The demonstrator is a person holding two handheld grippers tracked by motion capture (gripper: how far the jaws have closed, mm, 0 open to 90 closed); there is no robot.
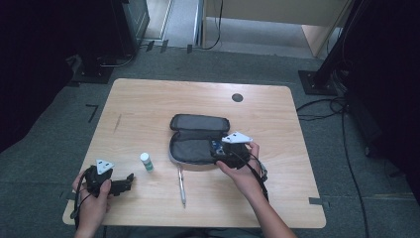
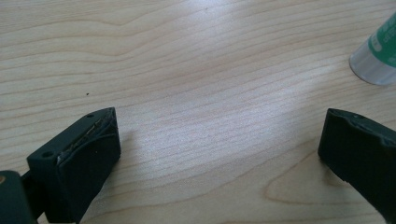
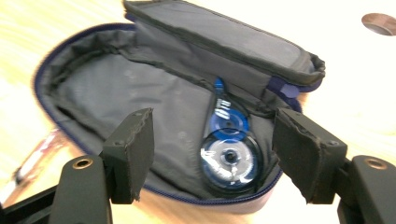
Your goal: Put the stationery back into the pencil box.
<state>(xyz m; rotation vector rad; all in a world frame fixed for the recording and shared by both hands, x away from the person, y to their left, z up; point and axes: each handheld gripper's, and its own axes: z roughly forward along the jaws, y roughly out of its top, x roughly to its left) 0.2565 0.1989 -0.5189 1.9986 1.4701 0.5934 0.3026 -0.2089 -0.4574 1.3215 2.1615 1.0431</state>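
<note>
Two loose items, glue stick, pen

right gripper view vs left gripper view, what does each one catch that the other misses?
Right gripper view: the open grey pencil case with a blue correction tape dispenser lying inside it, the right claw open above it with nothing between the jaws, a pen blurred at the left edge, and a round hole in the tabletop.

Left gripper view: the white and green glue stick at the upper right, and the left claw open over bare wood.

Shared: the light wooden table, and a pair of black jaws standing apart.
</note>
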